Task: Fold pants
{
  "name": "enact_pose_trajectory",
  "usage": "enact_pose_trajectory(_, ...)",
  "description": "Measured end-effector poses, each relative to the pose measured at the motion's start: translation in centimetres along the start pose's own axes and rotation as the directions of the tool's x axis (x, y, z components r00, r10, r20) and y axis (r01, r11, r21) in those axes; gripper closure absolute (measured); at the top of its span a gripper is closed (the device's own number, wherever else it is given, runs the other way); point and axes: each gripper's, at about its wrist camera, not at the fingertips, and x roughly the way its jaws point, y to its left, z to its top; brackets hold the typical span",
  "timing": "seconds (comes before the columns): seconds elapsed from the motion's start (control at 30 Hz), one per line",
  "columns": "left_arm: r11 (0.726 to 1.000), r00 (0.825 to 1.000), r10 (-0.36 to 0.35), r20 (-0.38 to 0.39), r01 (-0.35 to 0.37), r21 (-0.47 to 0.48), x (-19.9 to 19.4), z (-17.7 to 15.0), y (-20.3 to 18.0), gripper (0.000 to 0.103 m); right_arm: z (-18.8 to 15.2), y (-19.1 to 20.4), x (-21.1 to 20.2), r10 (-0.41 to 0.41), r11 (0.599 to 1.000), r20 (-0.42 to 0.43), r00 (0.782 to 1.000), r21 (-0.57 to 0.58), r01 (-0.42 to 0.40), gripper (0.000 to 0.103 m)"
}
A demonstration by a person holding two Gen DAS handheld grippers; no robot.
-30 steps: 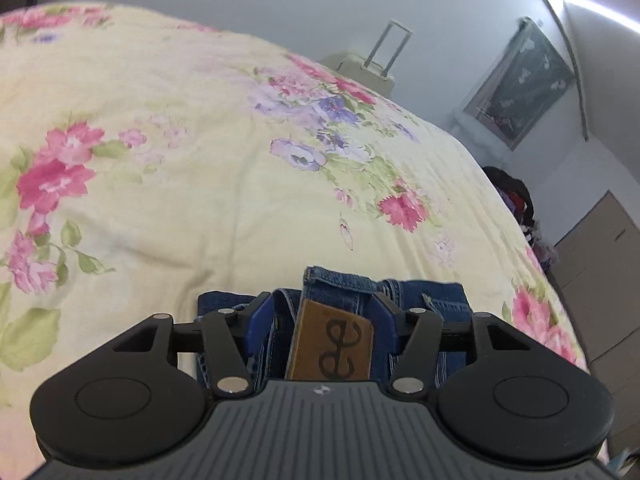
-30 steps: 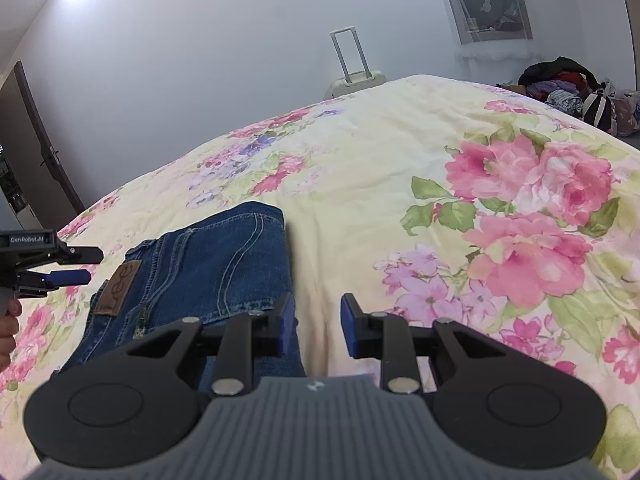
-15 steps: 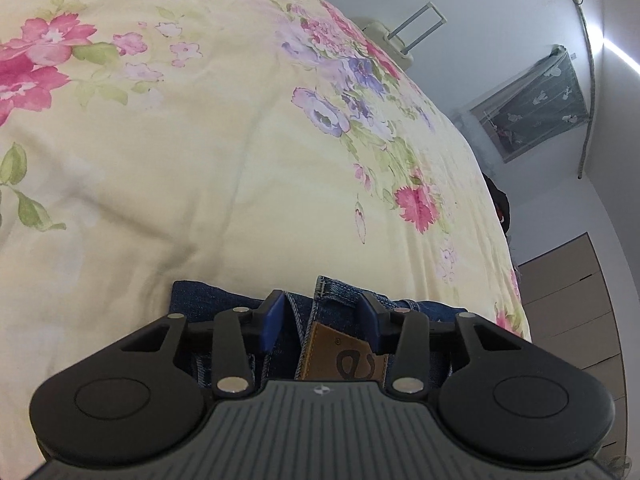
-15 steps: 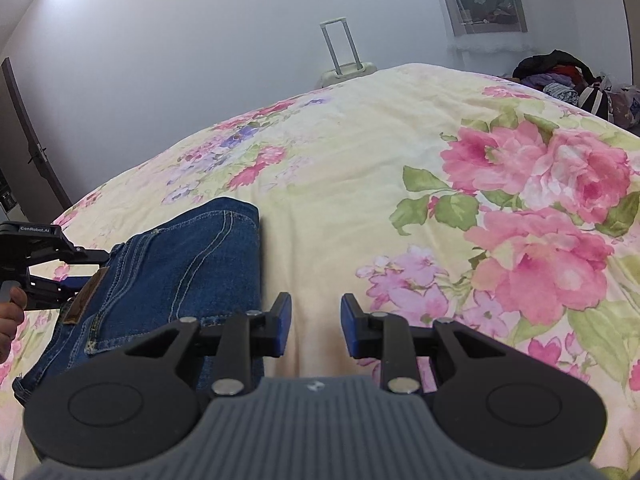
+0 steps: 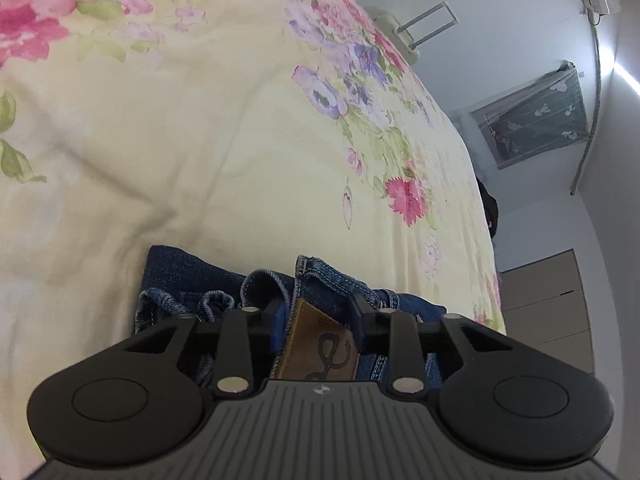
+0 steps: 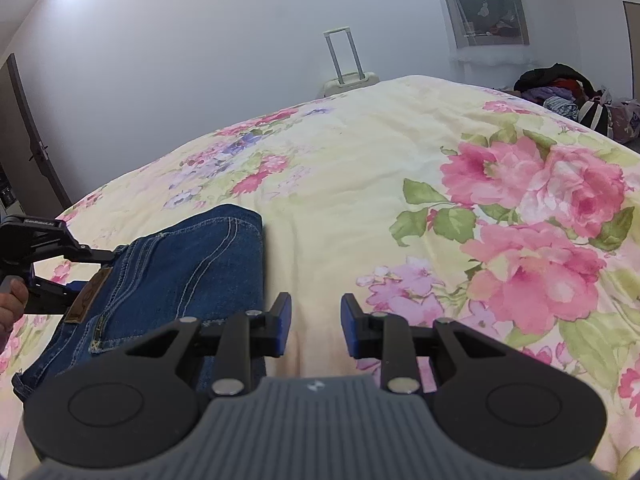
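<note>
A: Two grippers are in play, but only one has changed. The left gripper [image 5: 318,312] has come down onto the waistband of the blue jeans [image 6: 172,272], and its jaws are closing, with the waistband and the brown leather patch [image 5: 320,350] between them. A second ago they stood much wider apart around that same patch.

B: Are the pads pressing on the denim yet?

A: They look right against the bunched cloth on both sides, so I read it as a grip nearly made. The view has also rolled, so the wrist has turned on the way in.

B: And the right gripper [image 6: 316,322]?

A: Unchanged. Its jaws sit partly open with nothing between them, hovering over the bare floral bedspread [image 6: 400,168] just beside the jeans' right edge.

B: Where do the jeans lie?

A: On the bedspread, already folded into a compact stack, waistband end toward the person's hand [image 6: 10,312] at the left.

B: So what does that mean for the fold?

A: Probably the waist end is about to be lifted for another fold, or the stack carried off. The right side has still to take its hold.
</note>
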Motion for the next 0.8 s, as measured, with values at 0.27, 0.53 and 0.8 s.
enact_pose_trajectory(0.27,0.923,0.96,0.15,0.236,-0.221,0.314,-5.6,-4.0,-6.3,0.096,0.9,-0.6,0.0,0.085,0.993,-0.011,0.996,0.079,-0.084,0.084)
enact_pose_trajectory(0.53,0.889,0.947,0.273,0.168,-0.315,0.333,-0.8,-3.1,-2.0,0.094,0.6,4.2,1.4,0.142,0.978,-0.119,0.983,-0.135,-0.157,0.086)
enact_pose_trajectory(0.8,0.878,0.94,0.312,0.136,-0.34,0.336,-1.1,-3.3,-2.4,0.086,-1.4,3.4,3.1,0.094,0.974,-0.232,0.968,-0.182,-0.138,0.085)
